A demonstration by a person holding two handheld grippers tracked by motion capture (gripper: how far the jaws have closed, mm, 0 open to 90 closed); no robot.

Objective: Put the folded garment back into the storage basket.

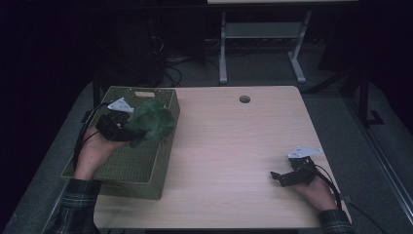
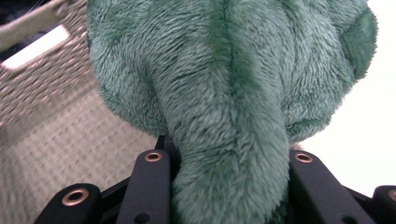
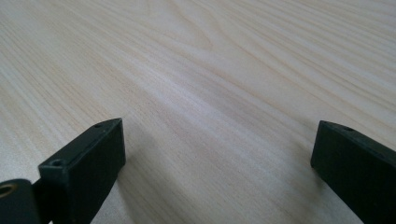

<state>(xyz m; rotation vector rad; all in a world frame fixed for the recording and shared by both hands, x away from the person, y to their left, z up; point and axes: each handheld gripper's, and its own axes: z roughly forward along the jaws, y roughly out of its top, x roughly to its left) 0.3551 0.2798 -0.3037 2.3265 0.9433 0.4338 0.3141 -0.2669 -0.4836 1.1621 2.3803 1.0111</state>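
Left gripper (image 1: 127, 130), at the left of the high view, is pinching a green plush toy (image 1: 152, 122), its jaws pressing on a furry limb. Toy is hanging over the woven green basket (image 1: 131, 165), near its right wall. Right gripper (image 1: 278, 178), lower right, is resting on the wooden table (image 1: 234, 146), jaws spread with nothing between them.

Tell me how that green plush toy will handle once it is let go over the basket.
The green plush toy is probably soft and floppy: its fur bulges around the left gripper. Likely light, it should land in the woven basket without rolling.
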